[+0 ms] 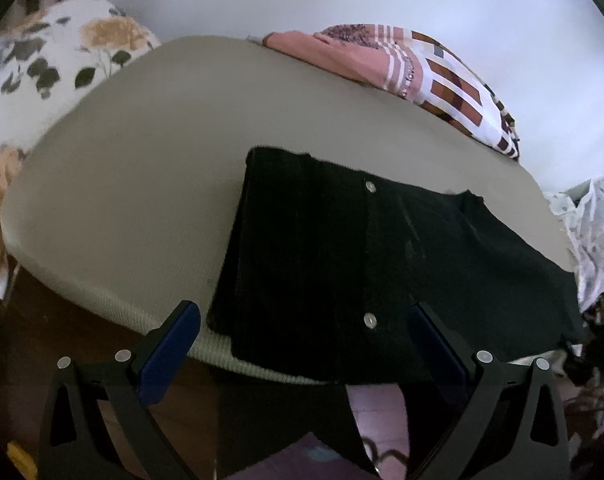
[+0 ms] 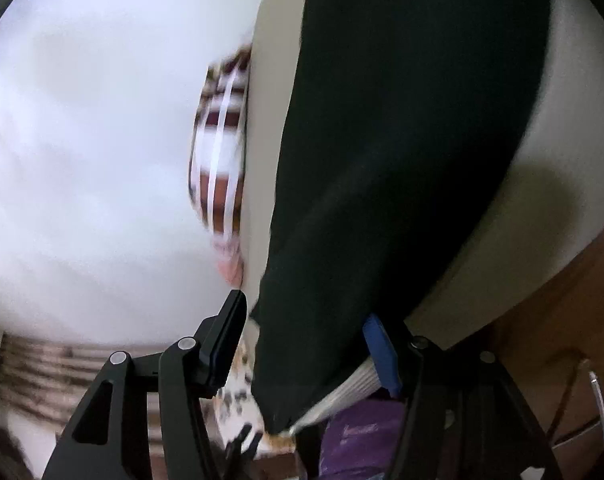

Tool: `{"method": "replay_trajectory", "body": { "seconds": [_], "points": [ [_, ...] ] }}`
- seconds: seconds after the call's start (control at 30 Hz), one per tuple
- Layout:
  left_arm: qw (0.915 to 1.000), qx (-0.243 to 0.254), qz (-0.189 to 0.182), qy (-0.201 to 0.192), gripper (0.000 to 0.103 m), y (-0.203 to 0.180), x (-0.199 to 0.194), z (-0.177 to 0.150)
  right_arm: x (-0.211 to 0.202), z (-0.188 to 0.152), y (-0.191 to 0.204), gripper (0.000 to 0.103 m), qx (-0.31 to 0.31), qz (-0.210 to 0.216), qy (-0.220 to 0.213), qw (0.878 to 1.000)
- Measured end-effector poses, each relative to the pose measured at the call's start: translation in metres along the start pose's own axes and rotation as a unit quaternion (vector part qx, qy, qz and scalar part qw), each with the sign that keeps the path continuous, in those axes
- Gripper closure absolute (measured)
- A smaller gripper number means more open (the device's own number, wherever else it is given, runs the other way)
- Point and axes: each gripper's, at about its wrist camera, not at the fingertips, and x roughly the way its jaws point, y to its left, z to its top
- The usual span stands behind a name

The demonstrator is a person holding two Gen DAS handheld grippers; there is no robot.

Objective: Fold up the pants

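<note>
The black pants (image 1: pixel 361 256) lie flat on a beige cushioned surface (image 1: pixel 134 184), with two silver buttons showing. My left gripper (image 1: pixel 302 328) is open, its fingers spread on either side of the pants' near edge, just above it. In the right wrist view the pants (image 2: pixel 401 140) stretch away across the same surface (image 2: pixel 541 184). My right gripper (image 2: pixel 305 320) is open around the pants' near end; the cloth lies between the fingers, and I cannot tell whether they touch it.
A pink and brown patterned pillow (image 1: pixel 421 68) lies at the surface's far edge, also blurred in the right wrist view (image 2: pixel 222 152). A floral cushion (image 1: pixel 50 64) sits at left. White lacy cloth (image 1: pixel 593 232) hangs at right. A wall is behind.
</note>
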Motion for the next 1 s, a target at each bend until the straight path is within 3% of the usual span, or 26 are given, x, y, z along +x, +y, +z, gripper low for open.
{"method": "replay_trajectory", "body": {
  "seconds": [0.2, 0.27, 0.33, 0.43, 0.53, 0.63, 0.67, 0.73, 1.0],
  "points": [
    [0.9989, -0.045, -0.002, 0.011, 0.0, 0.021, 0.001, -0.007, 0.058, -0.026, 0.02, 0.047, -0.036, -0.016, 0.073, 0.997],
    [0.9977, -0.067, -0.002, 0.014, 0.0, 0.031, 0.002, -0.008, 0.073, -0.033, 0.026, 0.061, -0.054, -0.037, 0.089, 0.994],
    [0.9969, -0.077, 0.001, 0.013, 0.0, 0.038, 0.001, -0.007, 0.089, -0.042, 0.027, 0.092, -0.064, -0.068, 0.115, 0.989],
    [0.9965, -0.083, 0.01, 0.008, 0.0, 0.045, -0.003, -0.008, 0.094, -0.054, 0.022, 0.097, -0.068, -0.082, 0.118, 0.987],
    [0.996, -0.088, 0.014, 0.006, 0.0, 0.048, -0.004, -0.008, 0.089, -0.056, 0.022, 0.096, -0.065, -0.075, 0.117, 0.988],
    [0.9955, -0.095, 0.003, 0.008, 0.0, 0.047, -0.005, -0.009, 0.089, -0.059, 0.026, 0.09, -0.049, -0.05, 0.126, 0.989],
    [0.9957, -0.092, 0.001, 0.007, 0.0, 0.045, -0.005, -0.009, 0.092, -0.056, 0.026, 0.085, -0.037, -0.04, 0.128, 0.99],
    [0.9965, -0.083, -0.002, 0.004, 0.0, 0.04, -0.007, -0.009, 0.085, -0.059, 0.026, 0.062, -0.024, -0.032, 0.126, 0.991],
    [0.9997, -0.02, 0.001, 0.012, 0.0, 0.014, -0.002, -0.013, 0.081, -0.064, 0.027, 0.059, -0.024, -0.048, 0.128, 0.99]
  ]
}}
